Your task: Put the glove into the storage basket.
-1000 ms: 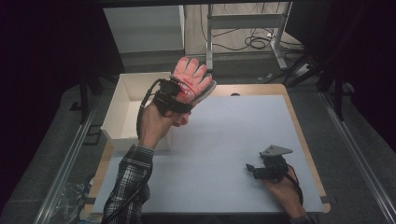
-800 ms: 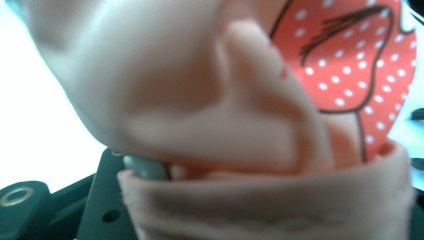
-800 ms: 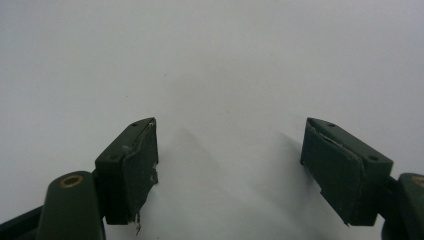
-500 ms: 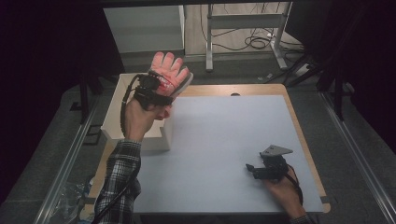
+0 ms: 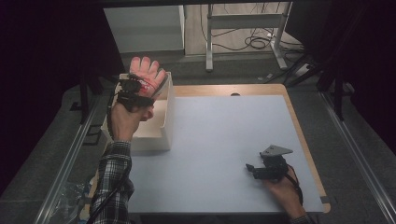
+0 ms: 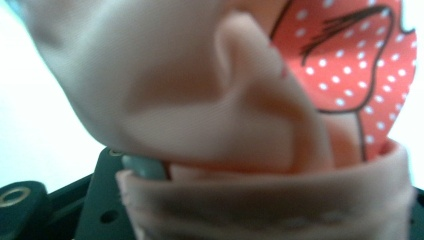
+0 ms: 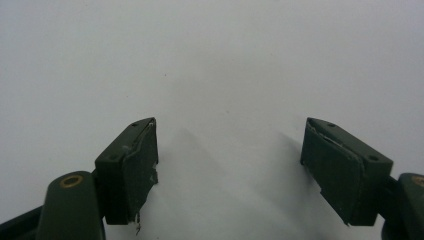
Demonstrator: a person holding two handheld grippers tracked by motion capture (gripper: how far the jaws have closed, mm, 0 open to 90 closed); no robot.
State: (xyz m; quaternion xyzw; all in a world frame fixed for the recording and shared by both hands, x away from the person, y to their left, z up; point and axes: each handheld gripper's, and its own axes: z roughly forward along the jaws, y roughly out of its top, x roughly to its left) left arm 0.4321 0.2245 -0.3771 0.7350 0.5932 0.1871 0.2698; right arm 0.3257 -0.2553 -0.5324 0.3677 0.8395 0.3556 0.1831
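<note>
My right gripper [image 5: 254, 169] rests spread wide and empty on the table [image 5: 224, 140] at 5 o'clock. Farther off at 10 o'clock, my left gripper [image 5: 135, 88] is clamped on the pink glove [image 5: 148, 77]. The glove's fingers point to 12 o'clock, and it hangs right above the white box [image 5: 166, 121], so this hand is the close one.

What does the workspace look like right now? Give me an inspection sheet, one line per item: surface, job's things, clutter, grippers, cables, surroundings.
Surface: pale table top with a wooden edge; bare where it shows.
Job's things: pink glove with a red dotted patch, held over the white box at the table's left edge; the box's contents cannot be told.
Clutter: nothing seen.
Grippers: left gripper shut on the glove, raised above the box; right gripper open, nothing between its jaws, low over the table at the near right.
Cables: a black lead hangs from the left gripper; more cables lie on the floor behind the table.
Surroundings: metal frame legs and a white cabinet behind; dark at both sides.
</note>
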